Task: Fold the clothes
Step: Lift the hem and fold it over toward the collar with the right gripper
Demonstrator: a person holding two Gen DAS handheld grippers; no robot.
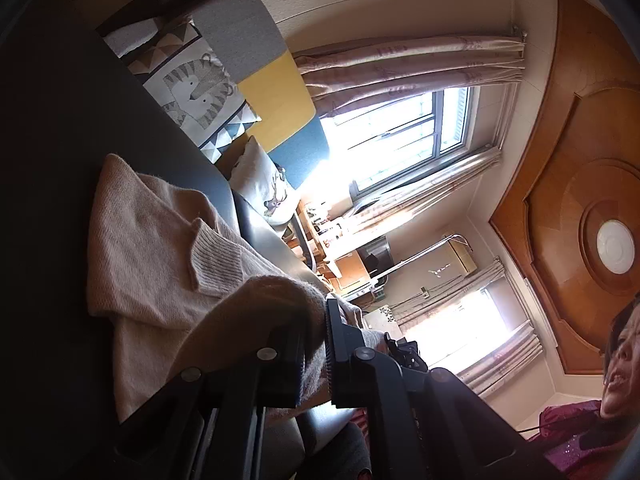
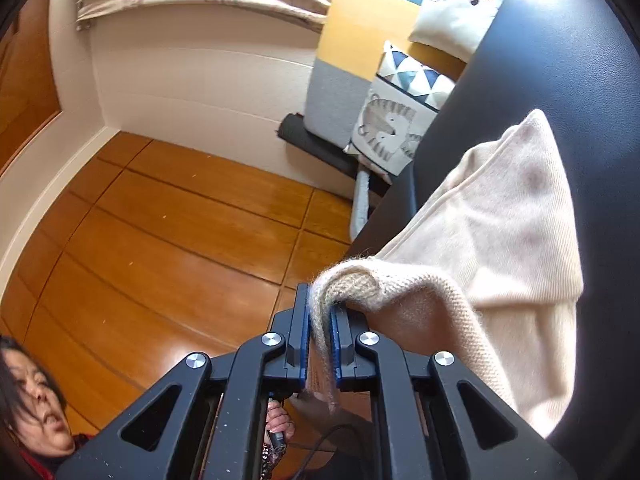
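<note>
Cream knit sweater (image 2: 492,240) lies partly on the dark table (image 1: 52,200), one edge pinched in my right gripper (image 2: 319,344) and another in my left gripper (image 1: 316,360), both closed on cloth; mid-fold, I judge; next: carry both edges across evenly.

Left gripper (image 1: 316,354): matte black linkage arms, round silver screw heads at the pivots, fine ribbing along the inner finger edge. Right gripper (image 2: 320,344): same black frame with triangular cut-outs in the outer arms, four silver screws across the joints, blue ribbed pads (image 2: 305,340) on both fingers, pale dust specks on the frame. Thin black cable (image 2: 320,438) loops below the right frame. Person wears a dark red sequinned top (image 1: 568,436).
</note>
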